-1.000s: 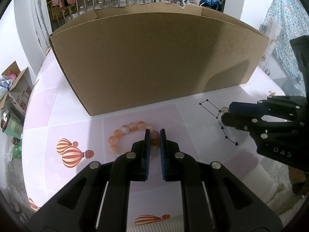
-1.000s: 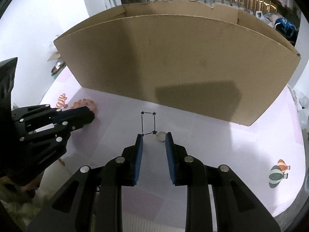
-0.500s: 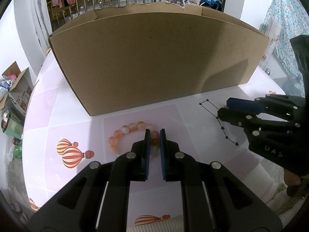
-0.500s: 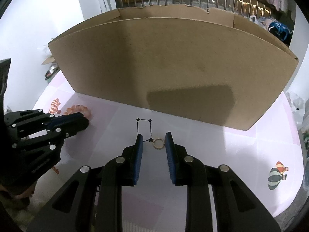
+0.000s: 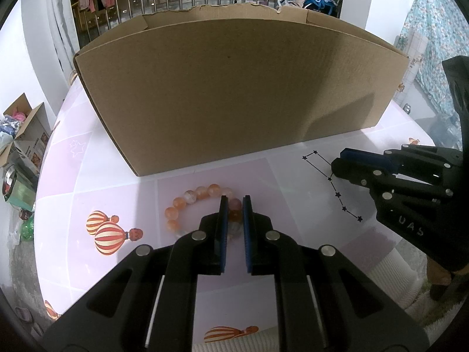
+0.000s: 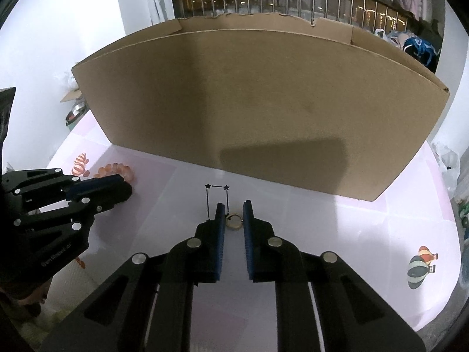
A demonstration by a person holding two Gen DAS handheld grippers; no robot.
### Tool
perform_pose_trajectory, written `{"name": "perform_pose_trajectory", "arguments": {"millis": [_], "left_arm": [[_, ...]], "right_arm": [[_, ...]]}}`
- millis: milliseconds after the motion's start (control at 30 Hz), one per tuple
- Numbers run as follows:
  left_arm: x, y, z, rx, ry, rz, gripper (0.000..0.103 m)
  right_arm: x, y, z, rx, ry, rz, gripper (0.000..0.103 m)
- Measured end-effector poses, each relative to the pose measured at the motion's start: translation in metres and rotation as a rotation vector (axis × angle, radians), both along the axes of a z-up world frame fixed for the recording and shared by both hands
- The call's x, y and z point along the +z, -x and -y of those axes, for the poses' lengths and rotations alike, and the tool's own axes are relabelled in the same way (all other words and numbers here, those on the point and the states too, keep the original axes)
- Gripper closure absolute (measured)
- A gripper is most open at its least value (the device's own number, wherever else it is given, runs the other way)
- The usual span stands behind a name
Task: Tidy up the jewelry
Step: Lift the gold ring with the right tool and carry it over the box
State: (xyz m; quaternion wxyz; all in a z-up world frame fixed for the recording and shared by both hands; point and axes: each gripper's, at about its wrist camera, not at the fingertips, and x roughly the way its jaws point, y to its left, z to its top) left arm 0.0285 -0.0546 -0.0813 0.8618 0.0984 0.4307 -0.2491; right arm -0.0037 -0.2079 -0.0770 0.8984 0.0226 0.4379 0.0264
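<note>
A bracelet of orange and white beads [image 5: 190, 195] lies on the pink mat in front of the cardboard box [image 5: 234, 88]. My left gripper [image 5: 233, 201] is shut on its near side, with a bead pinched between the blue pads. In the right wrist view a small gold ring [image 6: 233, 222] lies by a printed star pattern. My right gripper [image 6: 233, 205] straddles it, jaws closing, and the pads touch the ring's two sides. The left gripper [image 6: 126, 189] and the bracelet [image 6: 117, 168] show at the left of that view. The right gripper [image 5: 337, 161] shows at the right of the left wrist view.
The tall box [image 6: 263, 102] stands right behind both grippers, and its inside is hidden. The mat [image 5: 293, 182] carries balloon prints [image 5: 110, 236] and a star constellation. A white knitted sleeve [image 5: 390, 272] sits at the lower right. Clutter and a small carton [image 5: 26, 135] are on the floor to the left.
The right gripper's jaws have narrowed around the ring, which now sits between the pads instead of ahead of them. The left gripper stays shut on the bracelet, unmoved.
</note>
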Motion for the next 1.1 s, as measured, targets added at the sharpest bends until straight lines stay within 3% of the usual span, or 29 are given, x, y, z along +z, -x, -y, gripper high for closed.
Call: {"name": "perform_pose_trajectory", "arguments": {"millis": [1100], "left_arm": [[0.023,-0.005,0.017,0.096,-0.090,-0.026,0.095]], "right_arm": [[0.030,0.018,0.011,-0.032,-0.015,0.100,0.090]]}}
